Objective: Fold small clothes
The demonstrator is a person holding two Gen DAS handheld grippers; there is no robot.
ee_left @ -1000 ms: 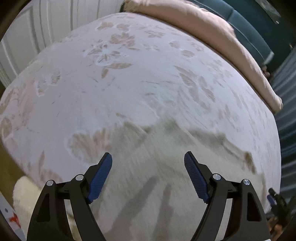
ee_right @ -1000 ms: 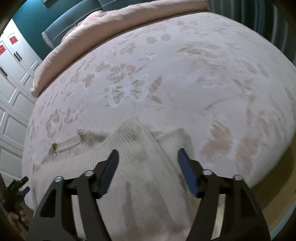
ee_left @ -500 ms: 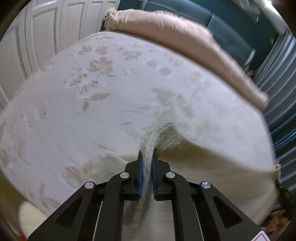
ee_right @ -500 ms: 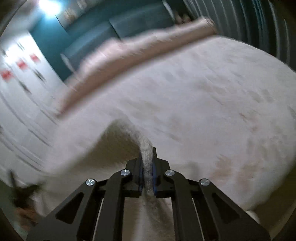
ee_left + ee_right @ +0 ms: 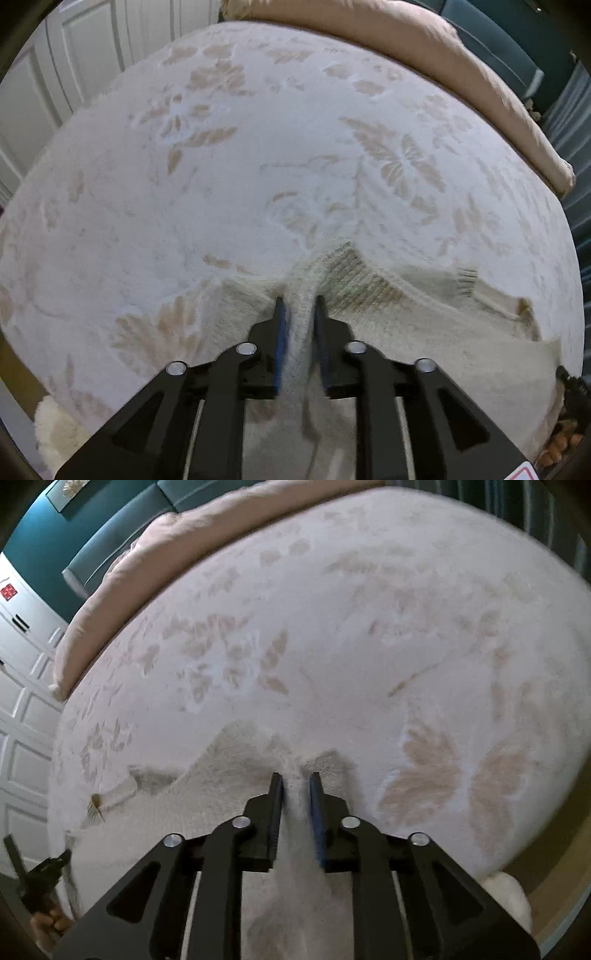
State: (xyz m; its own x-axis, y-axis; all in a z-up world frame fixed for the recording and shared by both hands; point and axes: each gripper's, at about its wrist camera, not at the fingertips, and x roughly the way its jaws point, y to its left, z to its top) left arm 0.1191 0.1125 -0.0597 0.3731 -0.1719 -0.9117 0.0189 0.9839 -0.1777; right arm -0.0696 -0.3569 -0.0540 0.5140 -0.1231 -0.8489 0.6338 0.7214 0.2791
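A cream knit sweater [image 5: 406, 332] lies on the near part of a bed, ribbed hem and a cuff showing at right. My left gripper [image 5: 299, 301] has a raised ridge of that knit between its blue pads; its jaws are opening, and the fabric still fills the narrow gap. In the right wrist view the same sweater [image 5: 229, 775] spreads to the left, a small tag at its collar. My right gripper [image 5: 295, 777] likewise holds a pinched fold, its jaws opening, with the pads still touching the knit.
The bed cover [image 5: 221, 184] is white with beige leaf prints. A rolled pink duvet [image 5: 461, 66] lies along its far edge before a teal headboard. White panelled doors [image 5: 22, 738] stand at the side. A fluffy rug [image 5: 506, 897] lies on the floor.
A second ago both grippers stood wide open over the sweater. They then closed tight on folds of knit. Now both gaps are slightly wider, with fabric still between the pads.
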